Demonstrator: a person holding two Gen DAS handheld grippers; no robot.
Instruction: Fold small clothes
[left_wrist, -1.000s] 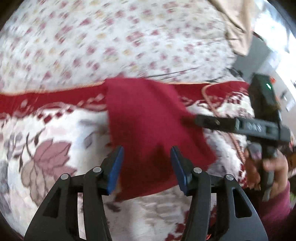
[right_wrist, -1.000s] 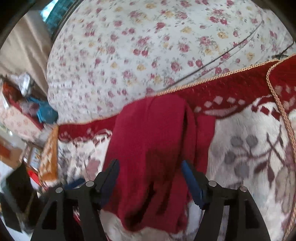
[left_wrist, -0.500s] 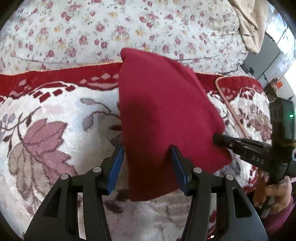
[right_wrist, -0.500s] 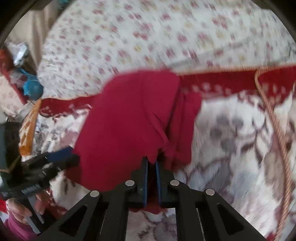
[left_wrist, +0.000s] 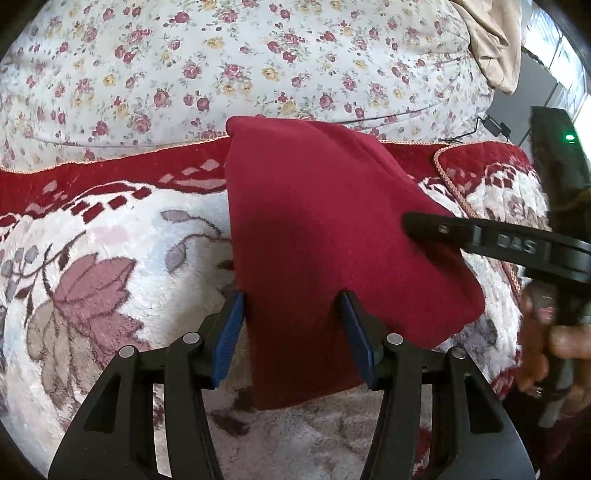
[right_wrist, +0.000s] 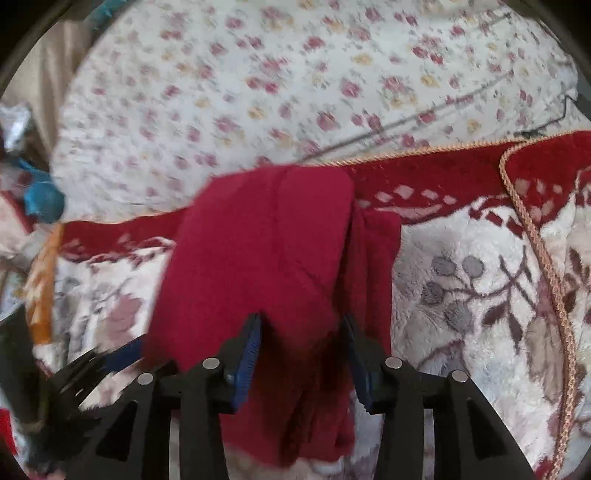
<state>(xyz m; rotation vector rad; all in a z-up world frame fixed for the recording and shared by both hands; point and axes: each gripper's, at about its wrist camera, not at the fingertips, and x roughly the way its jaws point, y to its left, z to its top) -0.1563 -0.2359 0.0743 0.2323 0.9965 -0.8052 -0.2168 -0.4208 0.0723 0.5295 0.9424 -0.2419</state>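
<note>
A dark red small garment (left_wrist: 317, 236) lies folded on a plush red-and-white leaf-patterned blanket (left_wrist: 110, 266). My left gripper (left_wrist: 291, 325) is open, its blue pads on either side of the garment's near edge. My right gripper (right_wrist: 301, 354) is open too, jaws straddling the cloth (right_wrist: 266, 251), whose layers bunch between them. In the left wrist view the right gripper's finger (left_wrist: 436, 227) rests on the garment's right side.
A floral white quilt (left_wrist: 258, 55) rises behind the blanket. A gold cord edge (right_wrist: 535, 236) runs down the right. A beige cloth (left_wrist: 495, 37) hangs at the far right, and blue and orange items (right_wrist: 40, 199) lie at the left.
My right gripper was shut on the garment half a second ago and has now opened. The garment has settled flatter on the blanket. My left gripper stays open.
</note>
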